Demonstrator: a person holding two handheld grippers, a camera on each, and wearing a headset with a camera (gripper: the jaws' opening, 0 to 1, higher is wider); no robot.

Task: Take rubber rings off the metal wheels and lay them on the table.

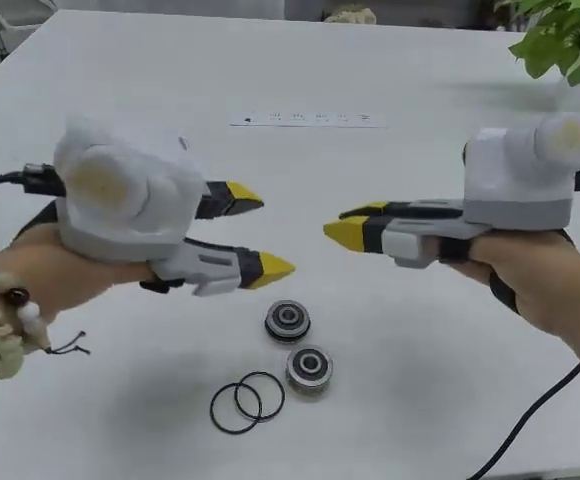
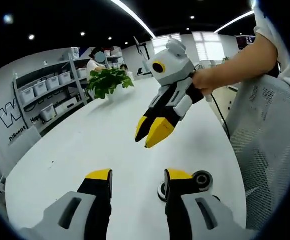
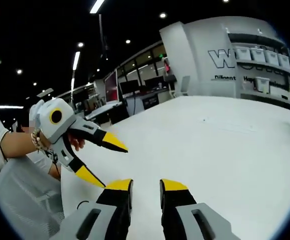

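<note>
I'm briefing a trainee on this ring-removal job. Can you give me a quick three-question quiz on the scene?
1. How many rubber rings lie on the table?
2. True or false: the left gripper is gripping a metal wheel.
3. In the head view, where do the rings lie relative to the two wheels? A) nearer the person, B) farther from the person, C) stacked on top of them.

Key: 1: two, overlapping each other. 2: false; its jaws are open above the table and hold nothing. 3: A.
</note>
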